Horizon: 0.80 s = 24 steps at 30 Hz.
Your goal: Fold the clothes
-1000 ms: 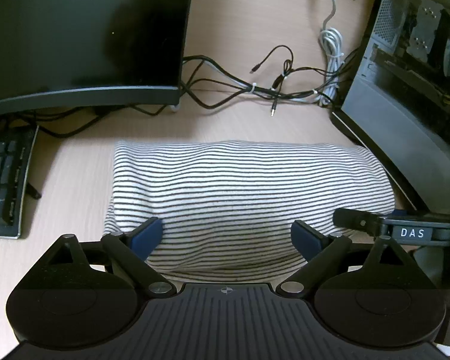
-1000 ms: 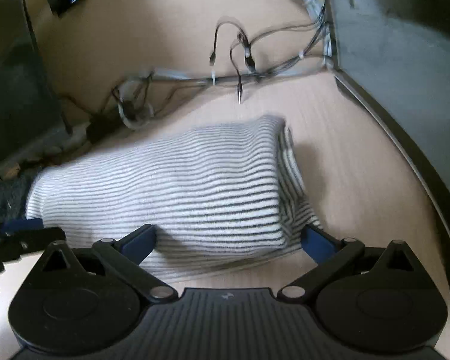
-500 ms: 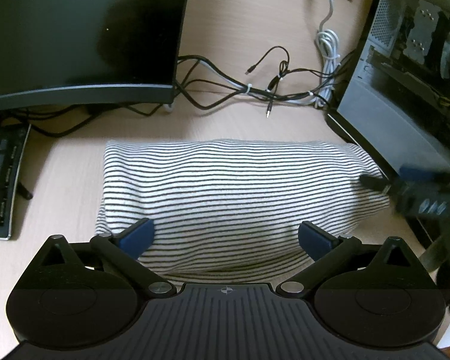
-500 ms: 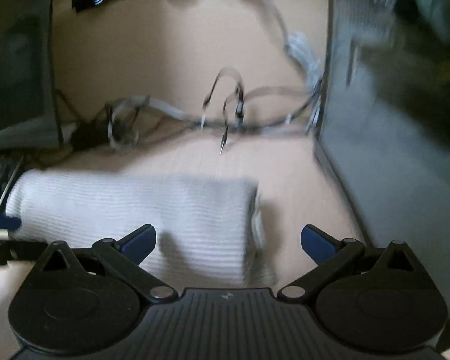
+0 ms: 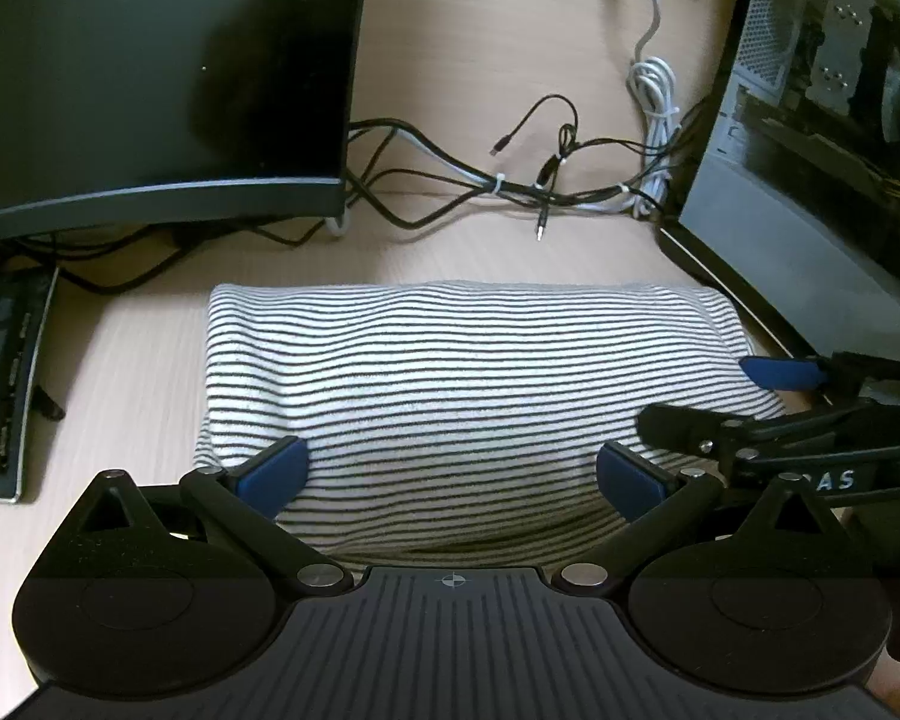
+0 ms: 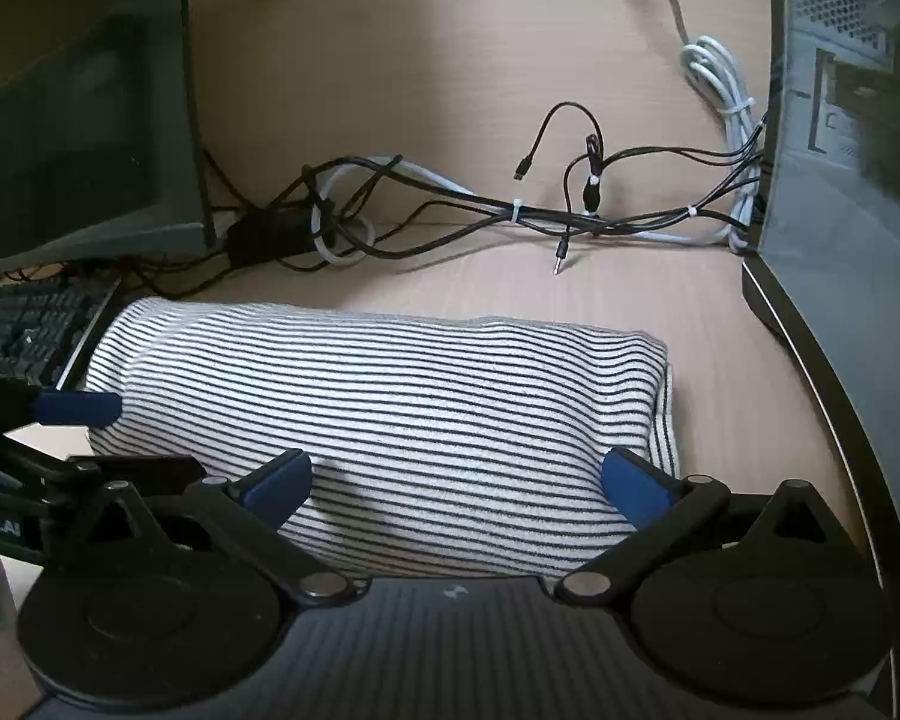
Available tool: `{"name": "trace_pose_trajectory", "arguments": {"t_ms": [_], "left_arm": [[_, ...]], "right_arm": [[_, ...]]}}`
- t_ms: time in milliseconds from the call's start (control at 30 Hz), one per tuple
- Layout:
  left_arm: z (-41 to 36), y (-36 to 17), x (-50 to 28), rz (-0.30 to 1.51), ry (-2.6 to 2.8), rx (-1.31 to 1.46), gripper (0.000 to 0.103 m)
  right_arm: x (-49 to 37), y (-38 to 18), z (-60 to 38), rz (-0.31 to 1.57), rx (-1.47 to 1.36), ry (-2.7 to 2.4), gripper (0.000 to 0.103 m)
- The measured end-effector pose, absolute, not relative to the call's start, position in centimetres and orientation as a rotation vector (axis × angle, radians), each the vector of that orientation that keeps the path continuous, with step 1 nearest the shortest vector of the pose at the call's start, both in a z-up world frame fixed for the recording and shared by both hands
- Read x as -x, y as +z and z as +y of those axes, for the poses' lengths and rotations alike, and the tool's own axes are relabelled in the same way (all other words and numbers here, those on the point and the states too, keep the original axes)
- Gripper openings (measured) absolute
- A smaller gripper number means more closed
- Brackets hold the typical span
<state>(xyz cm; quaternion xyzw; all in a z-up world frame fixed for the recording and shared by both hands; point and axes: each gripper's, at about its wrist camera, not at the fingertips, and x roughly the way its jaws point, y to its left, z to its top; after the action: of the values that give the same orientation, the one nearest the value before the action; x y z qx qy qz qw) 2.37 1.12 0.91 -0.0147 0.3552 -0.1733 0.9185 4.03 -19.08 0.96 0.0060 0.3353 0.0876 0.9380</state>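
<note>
A folded black-and-white striped garment (image 5: 468, 396) lies flat on the light wooden desk (image 5: 486, 24), in front of the tangle of cables (image 5: 528, 186), with the dark monitor (image 5: 150, 72) behind its left end, the keyboard (image 5: 0, 372) off its left end and the computer case (image 5: 822, 138) off its right end. The left gripper (image 5: 450, 474) hangs over the garment's near edge with its jaws spread wide, the blue pads clear of the cloth and holding nothing. The right gripper (image 6: 456, 480) sits over the garment's right half, likewise wide open and empty.
</note>
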Motion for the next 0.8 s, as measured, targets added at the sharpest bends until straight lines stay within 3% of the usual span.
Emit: {"name": "trace_pose_trajectory", "arguments": {"t_ms": [400,800], "left_arm": [[0.6,0.7,-2.9,0.718,-0.355,-0.015,0.103],[2.8,2.4,1.7,0.717,-0.283,0.061,0.103]], "right_arm": [[-5.5,0.3,-18.4,0.657,0.075,0.165,0.103],[-0.3,2.4,-18.7,0.650,-0.040,0.110,0.103]]}}
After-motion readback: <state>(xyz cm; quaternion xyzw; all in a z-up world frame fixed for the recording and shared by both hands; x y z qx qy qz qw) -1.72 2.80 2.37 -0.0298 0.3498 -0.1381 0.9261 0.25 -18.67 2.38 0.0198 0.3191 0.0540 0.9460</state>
